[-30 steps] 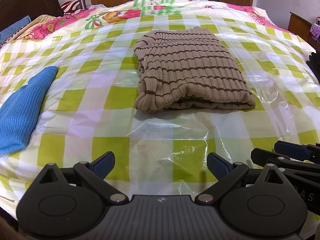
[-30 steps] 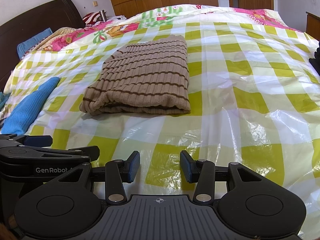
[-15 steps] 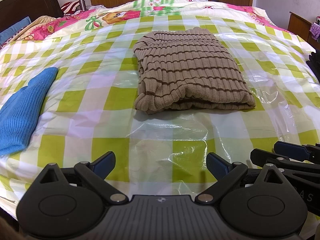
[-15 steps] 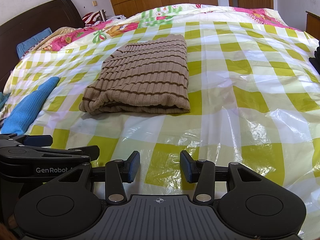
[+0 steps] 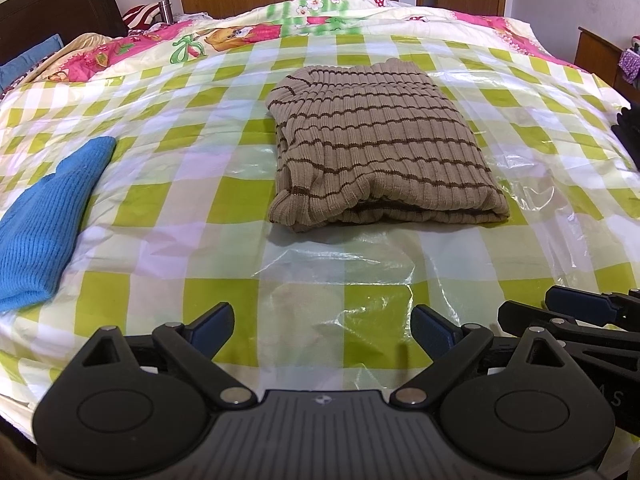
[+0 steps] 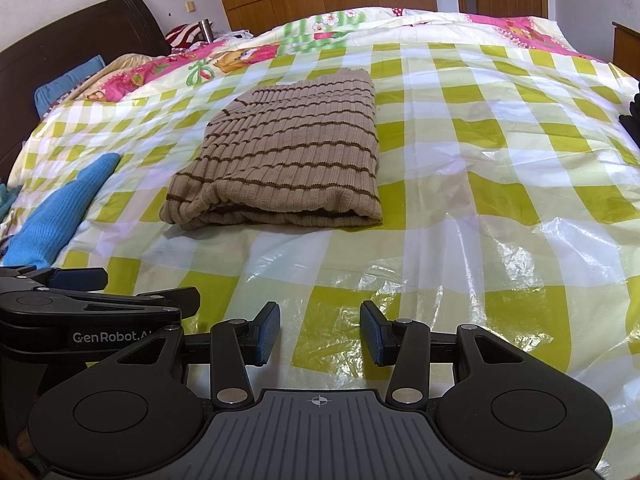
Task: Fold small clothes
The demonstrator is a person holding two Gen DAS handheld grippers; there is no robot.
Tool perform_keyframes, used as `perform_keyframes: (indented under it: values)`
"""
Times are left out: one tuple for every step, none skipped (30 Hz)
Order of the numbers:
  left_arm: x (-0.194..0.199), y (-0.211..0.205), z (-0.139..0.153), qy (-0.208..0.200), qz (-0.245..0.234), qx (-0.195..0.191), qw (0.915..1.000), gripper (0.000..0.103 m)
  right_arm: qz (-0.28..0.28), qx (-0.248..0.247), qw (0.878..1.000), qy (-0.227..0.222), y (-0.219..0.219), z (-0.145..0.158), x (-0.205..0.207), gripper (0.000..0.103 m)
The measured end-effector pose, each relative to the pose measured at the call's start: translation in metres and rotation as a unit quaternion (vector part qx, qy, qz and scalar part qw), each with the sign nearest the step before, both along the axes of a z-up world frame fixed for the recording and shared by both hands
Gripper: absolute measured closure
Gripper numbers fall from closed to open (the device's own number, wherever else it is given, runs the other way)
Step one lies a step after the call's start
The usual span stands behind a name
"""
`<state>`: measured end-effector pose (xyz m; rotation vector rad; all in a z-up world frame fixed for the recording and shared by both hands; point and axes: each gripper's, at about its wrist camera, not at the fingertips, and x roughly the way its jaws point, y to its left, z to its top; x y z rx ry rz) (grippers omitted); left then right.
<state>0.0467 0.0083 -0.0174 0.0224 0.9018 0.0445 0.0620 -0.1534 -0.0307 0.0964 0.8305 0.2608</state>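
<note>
Lying folded, sweater [image 5: 380, 148] well beyond both tools

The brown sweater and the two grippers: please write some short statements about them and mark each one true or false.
1. The brown sweater lies folded on the checked sheet. True.
2. The left gripper is shut on the sweater. False: its fingers are apart, holding nothing, short of the sweater.
3. A blue knit lies to the left of the sweater, apart from it. True.
4. The right gripper holds the blue knit. False: it is open and empty.
5. The sweater is plain, with no stripes. False: it has thin dark stripes.
</note>
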Motion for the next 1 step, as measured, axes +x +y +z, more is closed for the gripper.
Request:
perform_keyframes:
  values:
    - [-0.0002, 0.0003, 0.0004, -0.001, 0.001, 0.0, 1.0, 0.0, 0.0, 0.0, 1.0, -0.001, 0.0002, -0.0003, 0.0002, 0.059]
